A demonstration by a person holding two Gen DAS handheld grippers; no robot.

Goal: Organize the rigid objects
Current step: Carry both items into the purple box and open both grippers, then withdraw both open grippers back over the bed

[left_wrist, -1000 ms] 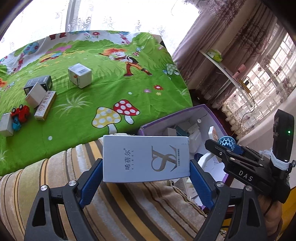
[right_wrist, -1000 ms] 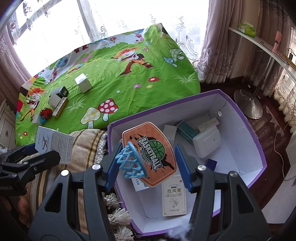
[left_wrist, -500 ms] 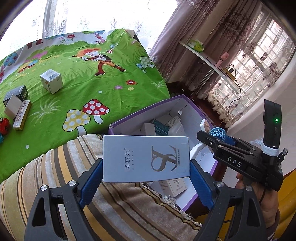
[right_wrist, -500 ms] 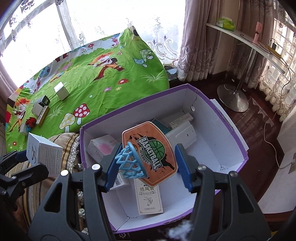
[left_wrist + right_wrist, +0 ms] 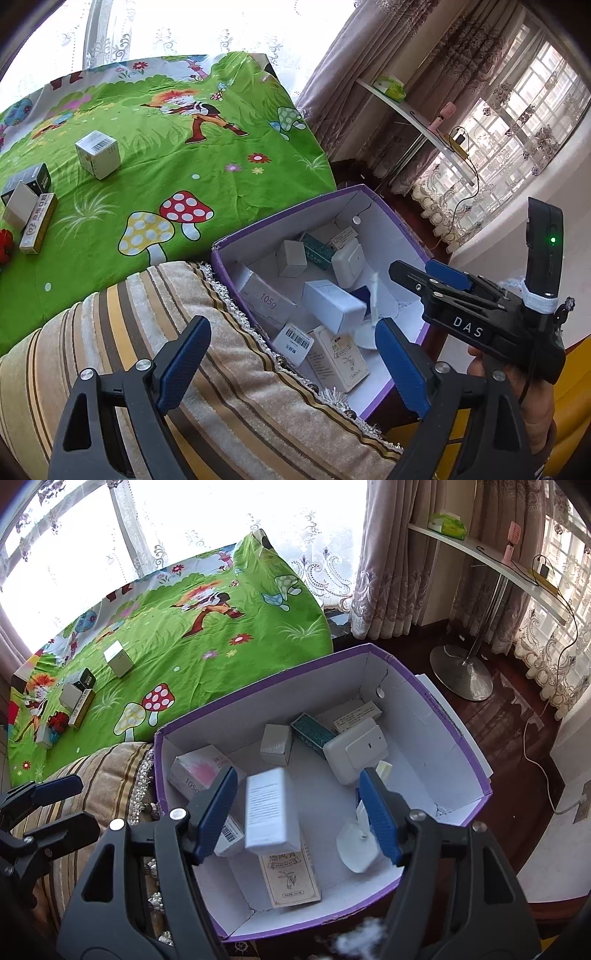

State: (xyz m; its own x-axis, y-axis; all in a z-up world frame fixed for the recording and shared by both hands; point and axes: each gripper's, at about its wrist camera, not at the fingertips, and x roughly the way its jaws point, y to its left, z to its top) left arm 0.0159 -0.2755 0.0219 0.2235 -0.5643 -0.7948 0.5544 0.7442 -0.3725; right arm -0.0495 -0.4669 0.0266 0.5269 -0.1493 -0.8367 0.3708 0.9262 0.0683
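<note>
Blue-padded left claw (image 5: 291, 362) gapes empty; right claw (image 5: 299, 812) opening, nothing gripped, above purple box (image 5: 476, 753)

Bright daylight through tall windows (image 5: 74, 554) behind white lace sheers (image 5: 229, 535). Heavy mauve patterned curtains (image 5: 399, 572) at the corner, reaching down to dark glossy wooden floor (image 5: 517, 716). White shelf (image 5: 491, 557) on a metal pole with round steel base (image 5: 461, 675); green tissue packet (image 5: 447, 524) on top. White cable (image 5: 539, 768) trailing across the floor. Striped beige-brown cushion (image 5: 221, 387) in the foreground.
</note>
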